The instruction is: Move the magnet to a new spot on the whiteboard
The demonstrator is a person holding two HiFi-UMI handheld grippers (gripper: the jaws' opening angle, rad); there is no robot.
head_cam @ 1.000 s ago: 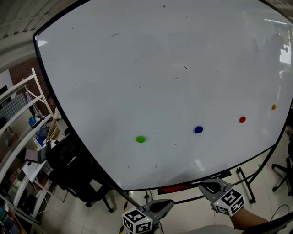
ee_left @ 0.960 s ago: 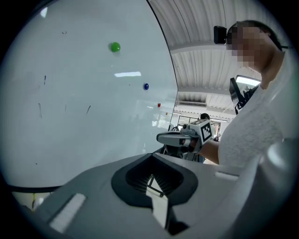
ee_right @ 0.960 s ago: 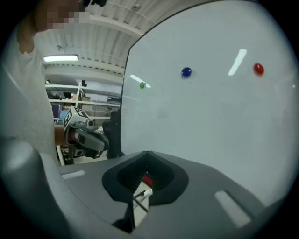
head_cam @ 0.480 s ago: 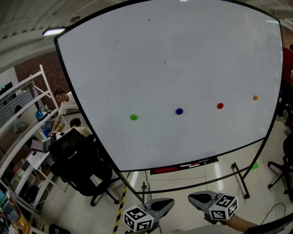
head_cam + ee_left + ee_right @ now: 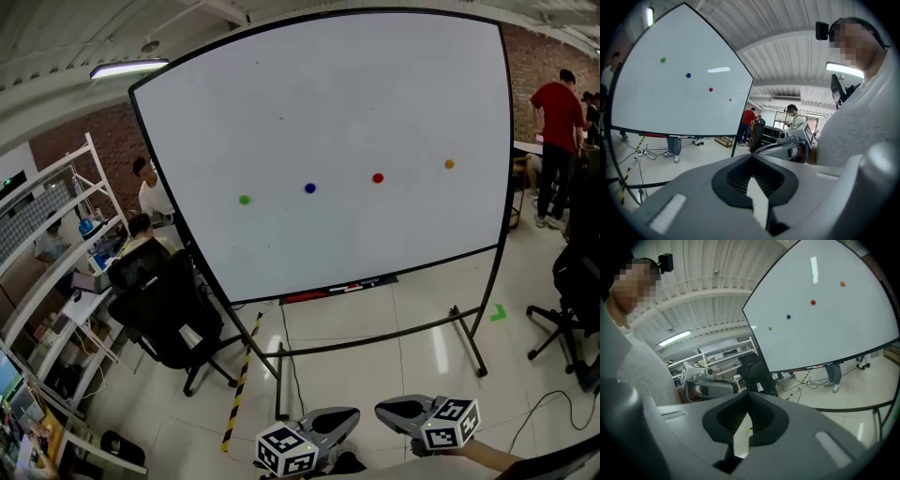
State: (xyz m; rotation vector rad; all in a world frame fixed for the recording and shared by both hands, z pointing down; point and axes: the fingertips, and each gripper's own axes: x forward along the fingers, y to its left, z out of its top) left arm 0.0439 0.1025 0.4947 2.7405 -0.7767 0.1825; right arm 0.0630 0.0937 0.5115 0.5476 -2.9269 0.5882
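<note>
The whiteboard (image 5: pixel 356 103) stands on its wheeled frame well ahead of me. Four round magnets sit on it in a rising row: green (image 5: pixel 245 200), blue (image 5: pixel 310 188), red (image 5: pixel 378 178), orange (image 5: pixel 449 164). Both grippers hang low at the bottom edge of the head view, far from the board. The left gripper (image 5: pixel 349 414) has its jaws together with nothing between them (image 5: pixel 752 157). The right gripper (image 5: pixel 382 409) is likewise shut and empty (image 5: pixel 747 394). Each gripper view shows the board off to one side, with the red magnet (image 5: pixel 711 89) (image 5: pixel 813 302) in the row.
A black office chair (image 5: pixel 164 314) stands left of the board's foot. Shelving (image 5: pixel 47 272) lines the left wall, with people (image 5: pixel 150 197) seated near it. A person in a red shirt (image 5: pixel 553 112) stands at the far right. Yellow-black tape (image 5: pixel 239 384) crosses the floor.
The whiteboard has shrunk and receded in the head view as I backed away from it. Its stand, the floor and the room have come into sight. The magnets keep their row.
</note>
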